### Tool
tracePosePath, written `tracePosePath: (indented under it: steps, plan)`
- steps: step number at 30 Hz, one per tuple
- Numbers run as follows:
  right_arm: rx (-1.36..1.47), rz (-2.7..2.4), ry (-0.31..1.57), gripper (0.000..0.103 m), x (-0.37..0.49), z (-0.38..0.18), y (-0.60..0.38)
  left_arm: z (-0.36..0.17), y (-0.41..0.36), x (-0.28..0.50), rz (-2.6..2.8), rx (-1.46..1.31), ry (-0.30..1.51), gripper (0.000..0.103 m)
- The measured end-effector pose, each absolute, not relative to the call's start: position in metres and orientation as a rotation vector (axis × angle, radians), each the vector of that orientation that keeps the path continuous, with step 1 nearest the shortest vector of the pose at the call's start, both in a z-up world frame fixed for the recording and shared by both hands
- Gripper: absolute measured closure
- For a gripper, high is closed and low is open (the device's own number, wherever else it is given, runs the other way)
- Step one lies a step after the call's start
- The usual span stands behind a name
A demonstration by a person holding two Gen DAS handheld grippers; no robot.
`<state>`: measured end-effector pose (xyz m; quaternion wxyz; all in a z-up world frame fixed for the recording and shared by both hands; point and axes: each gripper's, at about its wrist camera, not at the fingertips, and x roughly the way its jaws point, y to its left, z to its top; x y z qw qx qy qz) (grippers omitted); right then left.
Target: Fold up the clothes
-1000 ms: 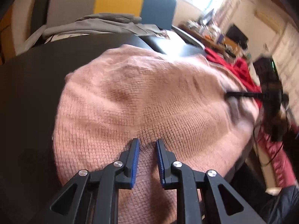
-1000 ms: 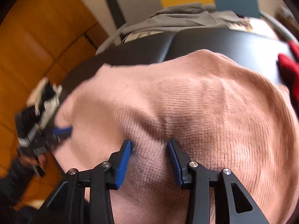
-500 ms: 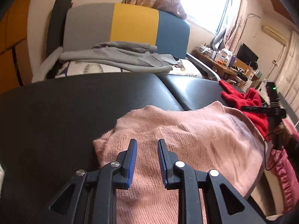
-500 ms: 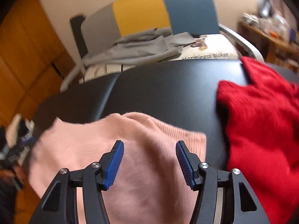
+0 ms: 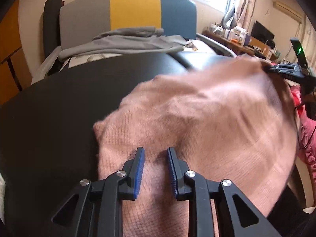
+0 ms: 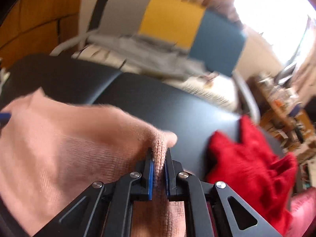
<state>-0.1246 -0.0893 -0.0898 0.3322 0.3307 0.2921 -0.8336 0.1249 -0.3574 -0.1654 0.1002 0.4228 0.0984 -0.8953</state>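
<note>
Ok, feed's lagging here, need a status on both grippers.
Right gripper shut on pink sweater corner. Left gripper part open, sweater between fingers. Red garment alongside on black table.

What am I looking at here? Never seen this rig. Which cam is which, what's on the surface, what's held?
There is no robot: a person carries a two-finger handheld gripper in each hand, and each has a fisheye camera looking along its fingers.

Left wrist view: the left gripper has its blue-padded fingers apart, over a pink knit sweater on a black padded surface. Whether it pinches any fabric is unclear.

Right wrist view: the right gripper is shut on a corner of the same pink sweater. A red garment lies to the right. Behind is a chair piled with grey clothes.
</note>
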Motion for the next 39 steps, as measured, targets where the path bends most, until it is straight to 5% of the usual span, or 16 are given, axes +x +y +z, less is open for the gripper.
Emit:
tracePosePath:
  steps: [9, 13, 21, 26, 39]
  plan:
    - [1.057, -2.178, 0.698, 0.090, -0.154, -0.160, -0.098, -0.155, -0.350, 0.122, -2.575, 1.269, 0.213, 0.079]
    - [1.040, -2.201, 0.631, 0.054, -0.159, -0.145, -0.093, -0.129, -0.344, 0.119, -2.644, 1.143, 0.269, 0.079]
    - [0.876, -2.022, 0.460, 0.042, -0.106, -0.102, -0.105, -0.131, -0.309, 0.075, -2.740, 1.161, 0.175, 0.079]
    - [1.007, -1.855, 0.460, 0.041, -0.086, -0.130, -0.138, -0.154, -0.300, 0.059, -2.710, 1.239, 0.111, 0.078]
    - [1.101, -1.921, 0.436, 0.031, -0.061, -0.157, -0.146, -0.164, -0.340, 0.074, -2.705, 1.199, 0.335, 0.072]
